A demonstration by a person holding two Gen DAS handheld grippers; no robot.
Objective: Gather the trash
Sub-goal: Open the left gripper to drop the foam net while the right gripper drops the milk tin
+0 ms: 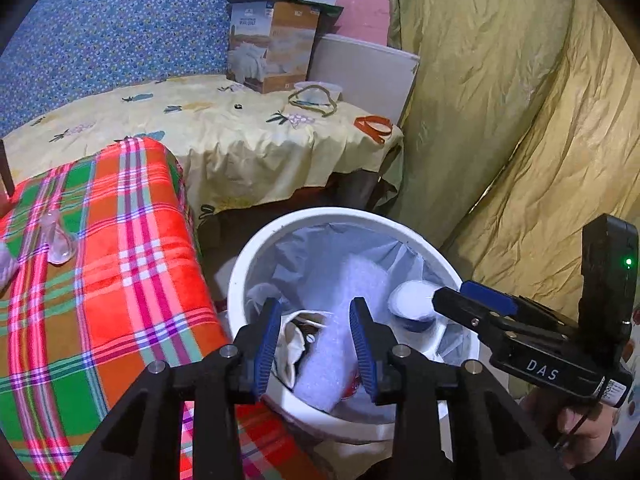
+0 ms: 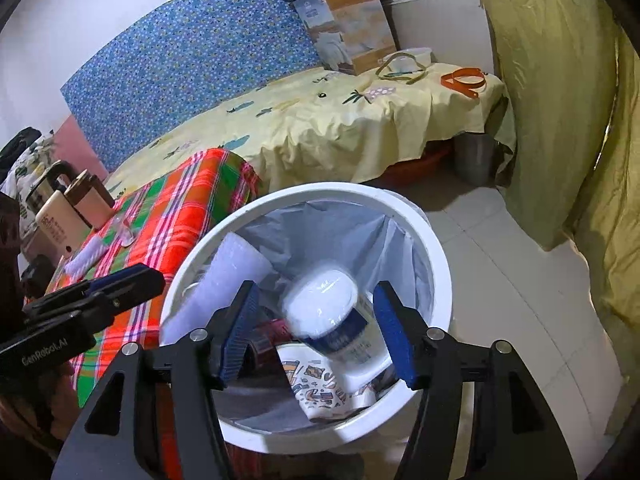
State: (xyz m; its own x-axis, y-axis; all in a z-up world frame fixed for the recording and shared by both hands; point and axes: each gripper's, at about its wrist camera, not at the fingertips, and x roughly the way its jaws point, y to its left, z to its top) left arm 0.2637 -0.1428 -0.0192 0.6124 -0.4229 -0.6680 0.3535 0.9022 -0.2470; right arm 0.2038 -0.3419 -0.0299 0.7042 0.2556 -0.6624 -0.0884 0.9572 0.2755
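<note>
Right over the white trash bin, the left hand-held gripper hangs with its blue pads apart and nothing pinched between them. Just below it, a long white foam-like piece stands on end inside the bin, leaning against the grey liner bag. Beside it, the right hand-held gripper is spread wide as well; a white-capped container sits blurred in the gap between its pads, tilted, and neither pad appears to press on it. From the left wrist view that same container shows at the right gripper's tip, inside the bin's rim. Down in the bin lies more rubbish: a patterned white wrapper and a dark red scrap. Moving outward, the bin stands on a tiled floor, touching a table draped in a red and green plaid cloth. On that cloth, a clear plastic piece sits well apart from the bin. Further back is a bed with a yellow sheet, carrying a cardboard box, an olive cord and an orange strap. An olive curtain fills the right side.
</note>
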